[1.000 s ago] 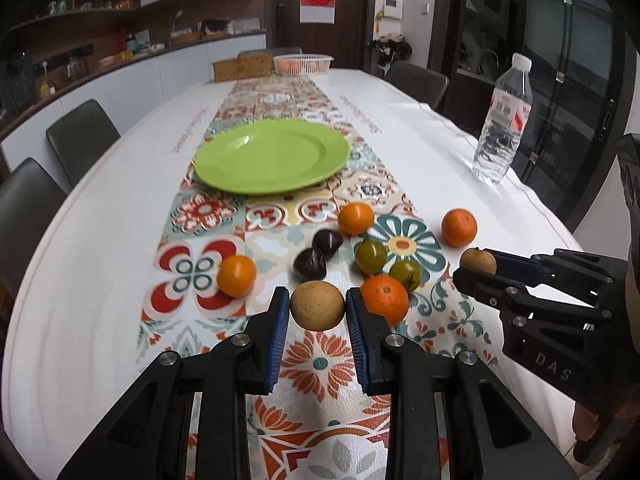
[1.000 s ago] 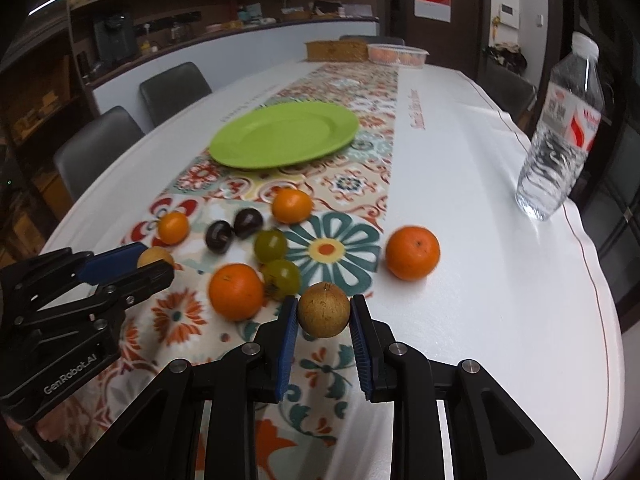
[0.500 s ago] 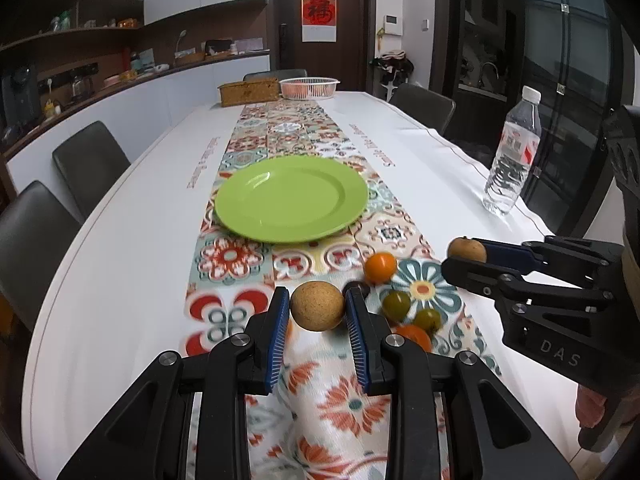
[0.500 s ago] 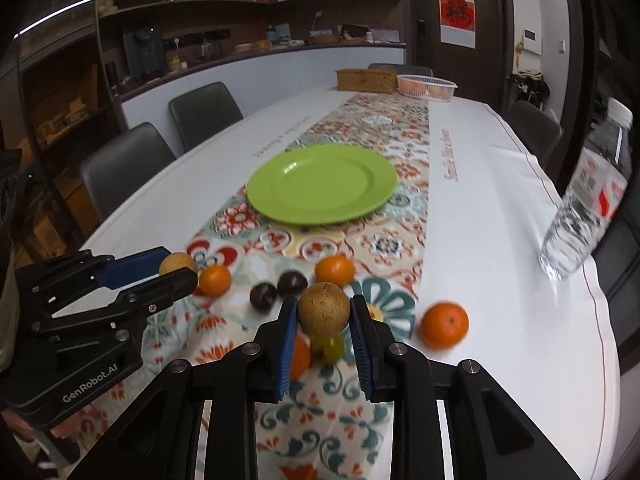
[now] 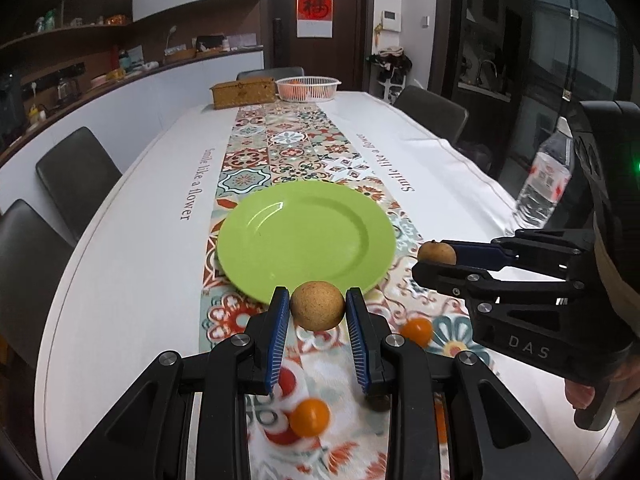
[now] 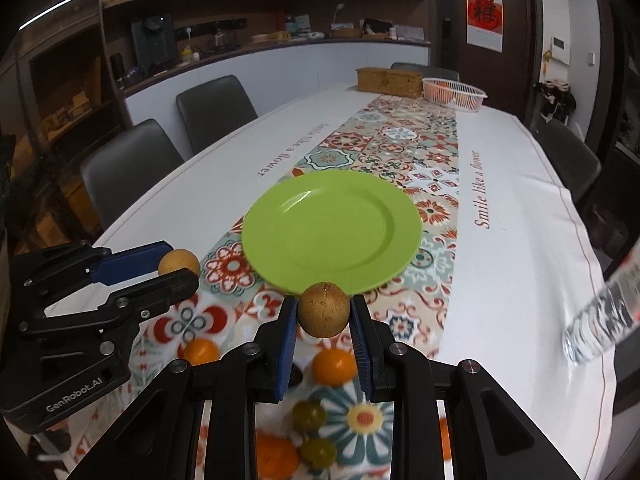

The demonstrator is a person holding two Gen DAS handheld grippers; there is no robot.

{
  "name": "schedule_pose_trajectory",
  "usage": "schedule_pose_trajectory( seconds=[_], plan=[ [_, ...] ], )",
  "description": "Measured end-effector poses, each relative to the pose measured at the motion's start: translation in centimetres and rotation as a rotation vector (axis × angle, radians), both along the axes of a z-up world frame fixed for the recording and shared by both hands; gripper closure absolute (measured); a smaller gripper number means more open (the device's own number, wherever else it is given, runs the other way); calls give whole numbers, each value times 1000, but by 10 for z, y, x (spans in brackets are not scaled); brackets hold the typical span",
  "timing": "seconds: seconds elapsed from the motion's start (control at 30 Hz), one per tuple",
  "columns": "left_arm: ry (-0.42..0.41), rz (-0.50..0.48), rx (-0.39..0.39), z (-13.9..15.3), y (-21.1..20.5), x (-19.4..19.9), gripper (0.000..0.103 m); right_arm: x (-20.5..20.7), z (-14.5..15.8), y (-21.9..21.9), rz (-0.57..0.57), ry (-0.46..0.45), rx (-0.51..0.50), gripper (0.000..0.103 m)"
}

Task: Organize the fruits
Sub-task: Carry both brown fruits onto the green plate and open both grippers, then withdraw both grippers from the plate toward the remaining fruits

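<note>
Left wrist view: the left gripper (image 5: 318,312) has its jaws pinching a round, rough, tan-brown fruit (image 5: 317,306) between the blue pads, held above the tabletop (image 5: 132,240) just in front of the near rim of the round lime-green plastic plate (image 5: 306,242). The plate lies on the patterned tile-print runner (image 5: 280,148) in the middle of the white cloth. At the right the right gripper (image 5: 436,258) comes in from the side, its jaws closed on a second small tan-brown round fruit (image 5: 436,252), near the plate's right edge. Under the grippers, on the runner, there are small orange round fruits: one (image 5: 310,416) between the left gripper's arms, another one (image 5: 416,330) to the right. A clear plastic water bottle w/ red label (image 5: 546,184) stands at the right side. At the far end stand a brown woven box (image 5: 244,94) and a white plastic basket (image 5: 308,88).

Right wrist view: the right gripper (image 6: 324,316) pinches its tan-brown fruit (image 6: 324,314) just before the plate's (image 6: 332,232) near rim. The left gripper (image 6: 180,268) is at the left w/ its fruit (image 6: 178,262) between the jaws, beside the plate's left edge. Below, on the runner, lie an orange fruit (image 6: 334,366), another small orange one (image 6: 200,352), two olive-green round fruits (image 6: 308,416) (image 6: 318,452) and a bigger orange (image 6: 276,456), partly hidden. The bottle (image 6: 600,320) is blurred at the right edge.
</note>
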State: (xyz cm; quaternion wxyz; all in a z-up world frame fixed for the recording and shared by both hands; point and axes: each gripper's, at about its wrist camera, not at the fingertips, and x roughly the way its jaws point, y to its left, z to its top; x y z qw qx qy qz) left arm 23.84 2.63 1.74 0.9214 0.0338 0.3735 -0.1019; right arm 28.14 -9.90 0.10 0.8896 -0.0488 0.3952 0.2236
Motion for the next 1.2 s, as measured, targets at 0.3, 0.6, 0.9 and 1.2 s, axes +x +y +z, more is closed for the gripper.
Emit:
schedule_pose_trajectory(
  seconds=[0.3,0.6,0.9,1.2],
  plan=[
    [88,-25,-29,-13,13,62,74,60,-11,18,28,93,-30,76],
    [196,-28,-56,-43,19,111,74,108,-35,30,33,199,-47,76],
    [232,-29,-50,-58,15,130,73,134,-55,28,12,271,-42,76],
    [153,22,17,-38,14,109,60,123,-45,15,-13,225,-27,68]
  ],
)
